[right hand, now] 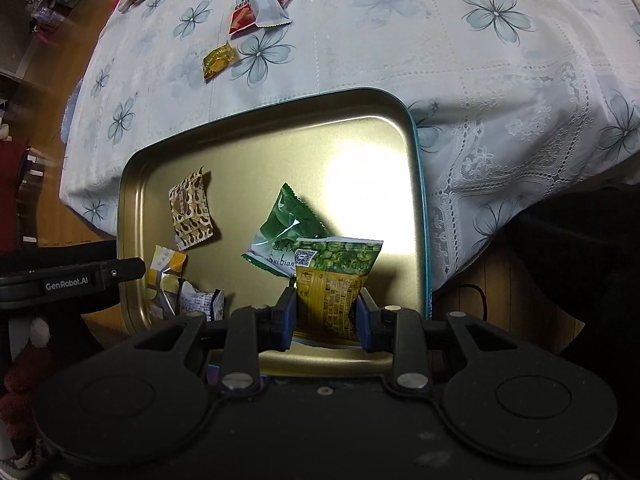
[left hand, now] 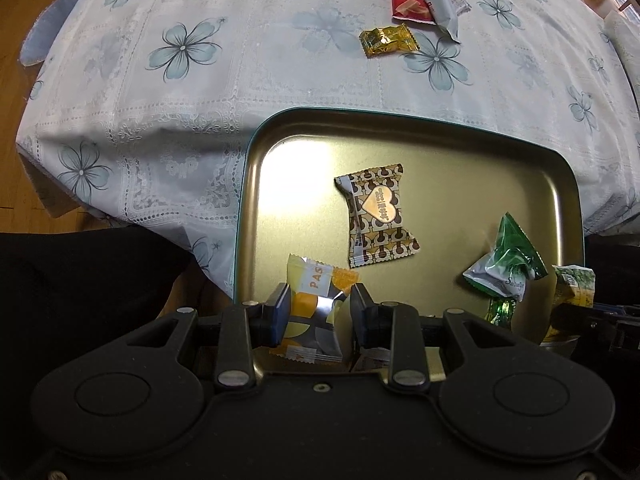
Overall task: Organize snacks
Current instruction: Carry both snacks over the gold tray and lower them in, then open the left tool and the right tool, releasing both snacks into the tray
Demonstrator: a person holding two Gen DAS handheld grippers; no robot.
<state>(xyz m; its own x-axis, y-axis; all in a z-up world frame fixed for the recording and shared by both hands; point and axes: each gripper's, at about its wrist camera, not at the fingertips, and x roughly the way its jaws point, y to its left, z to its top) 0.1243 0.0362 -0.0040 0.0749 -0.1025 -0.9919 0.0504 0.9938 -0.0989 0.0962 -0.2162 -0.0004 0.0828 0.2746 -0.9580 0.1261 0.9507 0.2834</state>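
Left wrist view: the left gripper (left hand: pixel 318 312) points down into the gold tray (left hand: pixel 280 184), at the tray's near edge. Its two blue-padded fingers (left hand: pixel 280 312) are clamped on a yellow-and-grey pastry packet (left hand: pixel 314 312), which stands between them above the tray floor. A brown patterned packet (left hand: pixel 378 216) with a heart label lies flat near the tray's centre. A green packet (left hand: pixel 510 264) lies toward the tray's right edge. Just beside it, at the frame's right, a second green-printed packet (left hand: pixel 574 288) is visible. On the floral tablecloth (left hand: pixel 160 80), beyond the tray's far edge, lie a gold-wrapped candy (left hand: pixel 388 41), a red packet (left hand: pixel 410 2) and a grey-white packet (left hand: pixel 442 10) overlapping it.

Right wrist view: the right gripper (right hand: pixel 326 314) points down over the tray's near edge. Its fingers are clamped on the green pea-snack packet (right hand: pixel 332 280), held upright. Behind it, touching, lies the green packet (right hand: pixel 286 232). The brown patterned packet (right hand: pixel 191 210) lies near the tray's left edge. At the near left corner, the left gripper's body (right hand: pixel 72 278) reaches in beside the pastry packet (right hand: pixel 166 280) and a white-and-blue packet (right hand: pixel 202 304).
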